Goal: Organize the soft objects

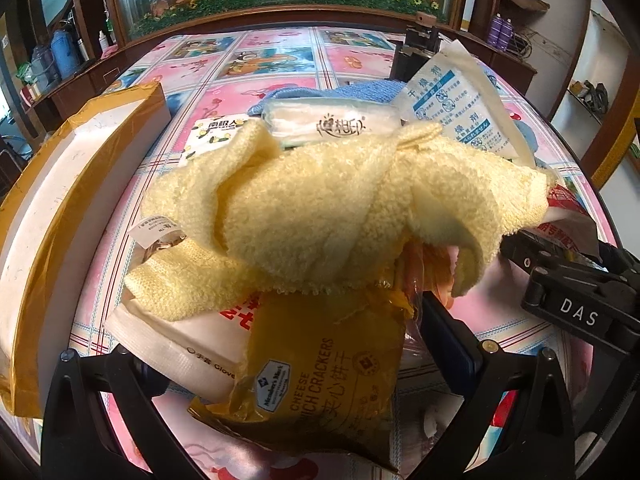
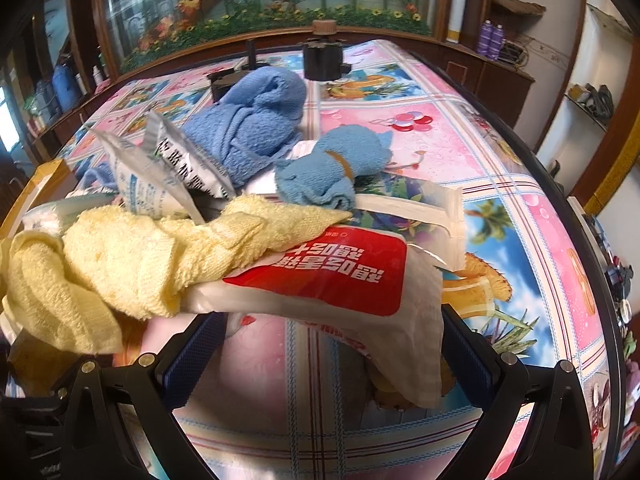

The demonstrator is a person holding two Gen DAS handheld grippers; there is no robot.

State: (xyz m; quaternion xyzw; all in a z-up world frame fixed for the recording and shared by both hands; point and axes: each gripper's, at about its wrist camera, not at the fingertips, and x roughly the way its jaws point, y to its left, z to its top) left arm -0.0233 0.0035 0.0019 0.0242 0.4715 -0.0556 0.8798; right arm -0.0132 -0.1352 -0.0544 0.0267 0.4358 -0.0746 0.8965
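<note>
Most soft items look unsorted: crumpled pale-yellow terry towel (image 1: 320, 208) lies atop the pile at frame centre, w/ blue towels (image 2: 248, 120) behind, upper centre in right view. Left gripper (image 1: 280, 360) jaws spread wide around orange cheese-cracker packet (image 1: 320, 380), not clamped. Right gripper (image 2: 328, 344) jaws open under red-and-white plastic pouch (image 2: 340, 276). Sorting barely begun, judging by the heap.
</note>
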